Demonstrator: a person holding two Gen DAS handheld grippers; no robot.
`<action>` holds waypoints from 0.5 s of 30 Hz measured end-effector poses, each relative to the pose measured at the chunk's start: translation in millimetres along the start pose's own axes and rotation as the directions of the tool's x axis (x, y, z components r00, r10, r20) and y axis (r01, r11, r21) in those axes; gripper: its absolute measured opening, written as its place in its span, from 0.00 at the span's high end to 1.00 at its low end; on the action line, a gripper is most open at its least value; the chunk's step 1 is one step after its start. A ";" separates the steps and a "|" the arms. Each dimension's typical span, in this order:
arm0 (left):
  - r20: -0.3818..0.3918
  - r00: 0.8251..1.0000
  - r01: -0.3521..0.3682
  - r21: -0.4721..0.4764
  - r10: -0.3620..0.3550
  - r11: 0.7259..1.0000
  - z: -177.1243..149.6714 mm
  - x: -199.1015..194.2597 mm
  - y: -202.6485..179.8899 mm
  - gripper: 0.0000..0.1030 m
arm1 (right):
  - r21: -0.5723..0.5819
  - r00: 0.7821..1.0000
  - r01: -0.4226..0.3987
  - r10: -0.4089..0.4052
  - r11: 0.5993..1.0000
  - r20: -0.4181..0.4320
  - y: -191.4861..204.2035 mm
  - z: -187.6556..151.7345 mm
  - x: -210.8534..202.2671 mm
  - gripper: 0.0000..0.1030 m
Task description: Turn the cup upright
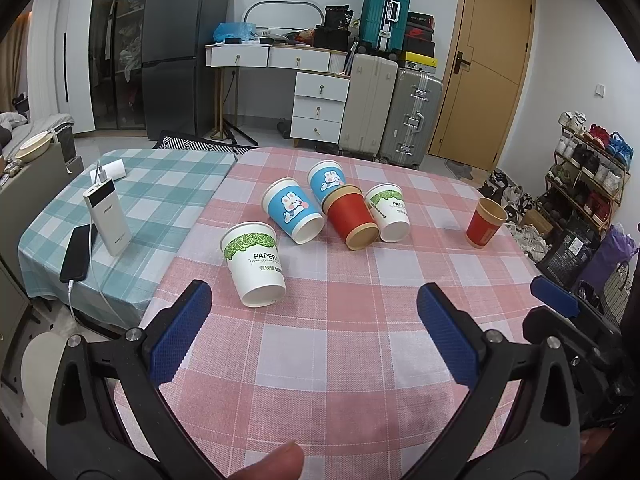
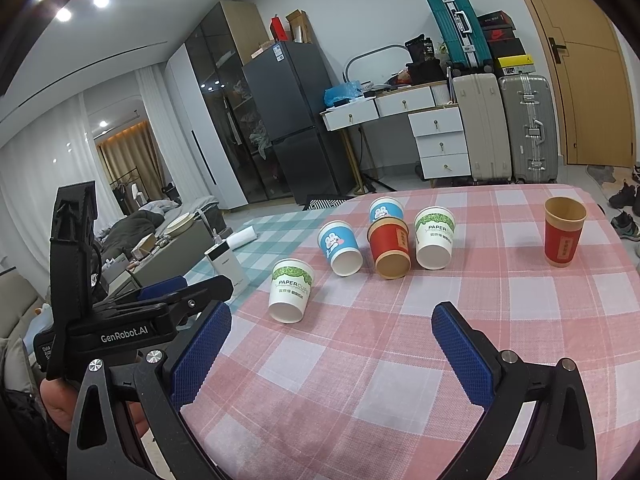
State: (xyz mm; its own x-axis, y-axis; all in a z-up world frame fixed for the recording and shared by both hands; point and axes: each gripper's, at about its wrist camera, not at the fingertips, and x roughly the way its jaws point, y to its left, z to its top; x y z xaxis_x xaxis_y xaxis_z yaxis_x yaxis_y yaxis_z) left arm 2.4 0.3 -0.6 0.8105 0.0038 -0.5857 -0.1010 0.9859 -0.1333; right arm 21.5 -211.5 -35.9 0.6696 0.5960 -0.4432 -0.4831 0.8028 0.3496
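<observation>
Several paper cups lie on their sides on the pink checked tablecloth (image 1: 340,352): a white and green cup (image 1: 256,264) nearest, two blue rabbit cups (image 1: 292,210) (image 1: 327,178), a red cup (image 1: 352,216) and a second white and green cup (image 1: 390,212). One red cup (image 1: 485,222) stands upright at the right. My left gripper (image 1: 314,334) is open and empty, hovering short of the nearest cup. My right gripper (image 2: 330,354) is open and empty over the cloth; the nearest cup (image 2: 290,290) lies ahead of it and the upright red cup (image 2: 563,230) is far right.
A power bank (image 1: 107,218), a phone (image 1: 76,252) and a cable lie on the green checked cloth to the left. The left gripper's body (image 2: 120,320) shows at the left of the right wrist view. Suitcases, drawers and a fridge stand behind the table.
</observation>
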 end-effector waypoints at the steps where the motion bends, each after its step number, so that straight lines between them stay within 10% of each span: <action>1: 0.000 1.000 0.000 -0.001 0.000 1.000 -0.1 -0.1 0.1 0.00 | 0.000 1.000 -0.001 0.001 1.000 0.000 -0.2 0.0 -0.1 0.01; 15: -0.003 1.000 -0.001 -0.002 0.001 1.000 -10.3 -1.8 7.3 0.00 | -0.001 1.000 -0.004 0.004 1.000 0.002 0.2 0.7 -1.1 0.01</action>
State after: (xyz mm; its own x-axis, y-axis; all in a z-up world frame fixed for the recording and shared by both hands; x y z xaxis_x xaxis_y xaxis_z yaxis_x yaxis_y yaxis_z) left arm -5.7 5.7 -8.7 0.8089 0.0047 -0.5880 -0.1030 0.9856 -0.1339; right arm 21.1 -212.0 -34.8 0.6687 0.5991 -0.4403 -0.4861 0.8004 0.3507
